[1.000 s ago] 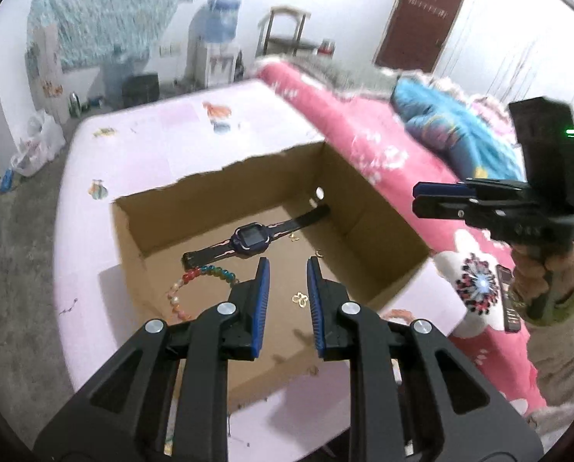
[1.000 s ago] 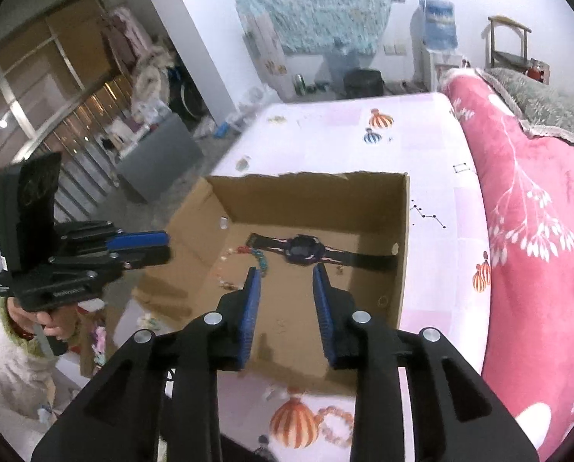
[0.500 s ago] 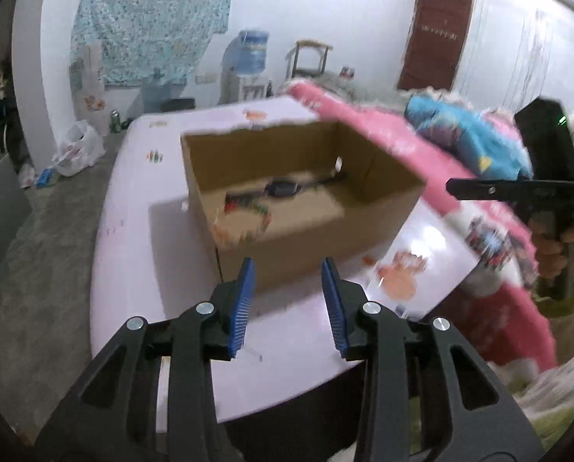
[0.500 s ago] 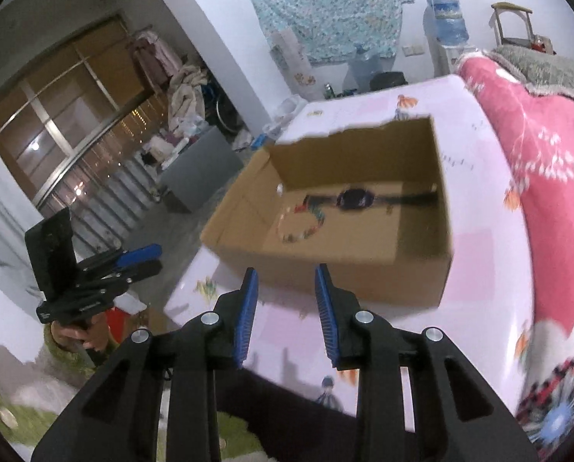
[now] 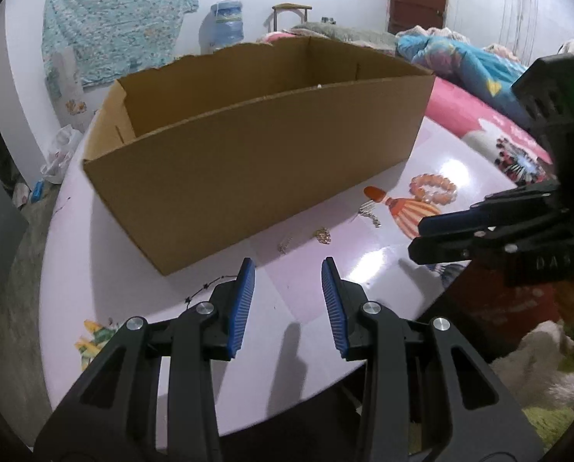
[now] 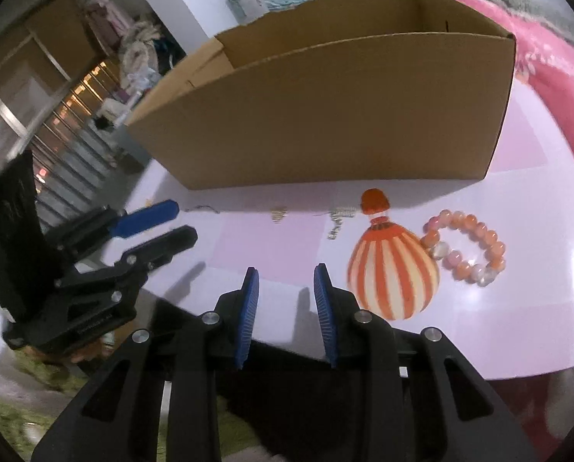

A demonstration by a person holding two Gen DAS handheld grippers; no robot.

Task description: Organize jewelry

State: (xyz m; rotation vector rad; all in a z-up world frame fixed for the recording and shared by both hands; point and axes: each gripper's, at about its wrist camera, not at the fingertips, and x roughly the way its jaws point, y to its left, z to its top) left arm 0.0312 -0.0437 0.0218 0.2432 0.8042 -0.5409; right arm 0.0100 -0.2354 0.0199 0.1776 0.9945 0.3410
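Note:
An open cardboard box (image 5: 256,161) (image 6: 325,115) stands on the lilac table; from this low angle its inside is hidden. In front of it lie a pink bead bracelet (image 5: 433,189) (image 6: 464,246), small metal trinkets (image 5: 323,235) (image 6: 339,217) and a thin dark chain (image 5: 210,287) (image 6: 204,208). My left gripper (image 5: 287,265) (image 6: 183,221) is open and empty, low over the table's near edge, short of the trinkets. My right gripper (image 6: 285,273) (image 5: 416,238) is open too, with nothing between its pads, left of the bracelet.
The tablecloth (image 6: 518,327) carries an orange striped balloon print (image 6: 393,269) beside the bracelet. A pink blanket (image 5: 472,115) lies on the bed to the right. A water dispenser (image 5: 227,25) and a chair stand at the far wall.
Both grippers have sunk from above the box to just over the table in front of it. The watch and bead string inside are now hidden. The left jaws stand wider.

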